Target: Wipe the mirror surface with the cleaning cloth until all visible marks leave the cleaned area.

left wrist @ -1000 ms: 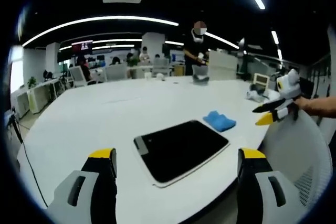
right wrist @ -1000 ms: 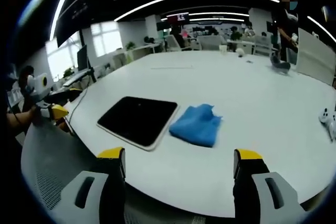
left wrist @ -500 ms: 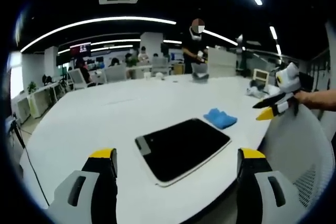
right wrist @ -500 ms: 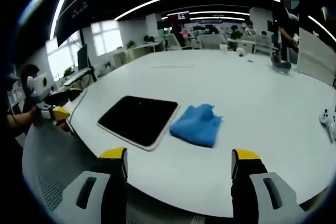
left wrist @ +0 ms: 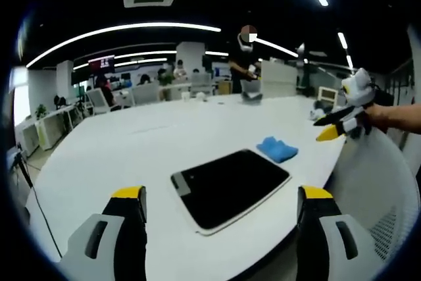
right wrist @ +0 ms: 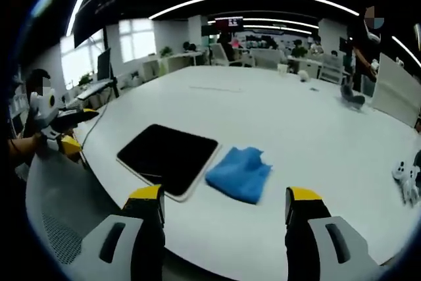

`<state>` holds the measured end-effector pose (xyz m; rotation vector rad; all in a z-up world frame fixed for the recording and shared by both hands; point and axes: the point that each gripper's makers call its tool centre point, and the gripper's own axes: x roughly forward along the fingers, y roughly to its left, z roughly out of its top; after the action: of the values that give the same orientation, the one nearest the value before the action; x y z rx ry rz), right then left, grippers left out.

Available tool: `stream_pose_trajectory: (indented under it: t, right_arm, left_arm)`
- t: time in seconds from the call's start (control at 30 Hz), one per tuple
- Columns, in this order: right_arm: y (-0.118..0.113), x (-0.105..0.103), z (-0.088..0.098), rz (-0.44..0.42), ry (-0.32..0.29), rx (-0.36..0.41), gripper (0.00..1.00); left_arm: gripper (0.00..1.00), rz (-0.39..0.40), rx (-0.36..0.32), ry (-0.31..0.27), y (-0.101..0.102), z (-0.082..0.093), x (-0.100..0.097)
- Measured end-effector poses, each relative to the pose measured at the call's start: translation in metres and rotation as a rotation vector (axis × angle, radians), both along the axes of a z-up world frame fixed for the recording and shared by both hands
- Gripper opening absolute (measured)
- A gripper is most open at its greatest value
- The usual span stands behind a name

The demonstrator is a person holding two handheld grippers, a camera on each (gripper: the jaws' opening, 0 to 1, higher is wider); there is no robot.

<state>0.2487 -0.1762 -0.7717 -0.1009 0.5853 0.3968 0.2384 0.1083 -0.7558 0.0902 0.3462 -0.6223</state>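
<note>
A dark rectangular mirror with a pale rim lies flat near the front edge of the white table. Just beyond it sits a crumpled blue cloth. My left gripper hangs open in front of the mirror, above the table edge, holding nothing. In the right gripper view the mirror is left of the blue cloth, and my right gripper stands open just short of both. The right gripper also appears at the far right of the left gripper view; the left gripper appears at the left of the right gripper view.
A white mesh chair back stands between me and the table. A white device lies on the table at the right. A person stands at the far end, with desks and chairs behind.
The right gripper has moved forward and slightly left, so mirror and cloth sit nearer and lower in its view. The left gripper has barely moved.
</note>
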Motion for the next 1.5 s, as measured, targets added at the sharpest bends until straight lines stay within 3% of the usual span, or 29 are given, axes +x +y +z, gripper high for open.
stream_pose_trajectory:
  t: [0.27,0.53,1.03,1.27,1.5]
  right_arm:
    - [0.002,0.017,0.009,0.029,-0.002,-0.023,0.66]
    - [-0.005,0.038,0.018,0.000,-0.014,-0.011,0.61]
    - [0.005,0.054,0.002,-0.029,0.057,0.001,0.53]
    - [0.008,0.062,-0.009,-0.008,0.087,-0.043,0.46]
    - [0.009,0.066,-0.023,-0.019,0.120,-0.038,0.46]
  left_arm:
    - [0.95,0.006,0.004,-0.005,0.001,0.001,0.001]
    - [0.95,0.003,0.012,-0.007,0.001,0.000,0.001]
    - [0.95,-0.001,0.012,0.002,0.000,-0.002,0.000]
    - [0.93,-0.003,0.008,-0.002,-0.001,-0.001,0.000]
    - [0.94,-0.001,-0.005,-0.007,-0.001,0.001,0.001]
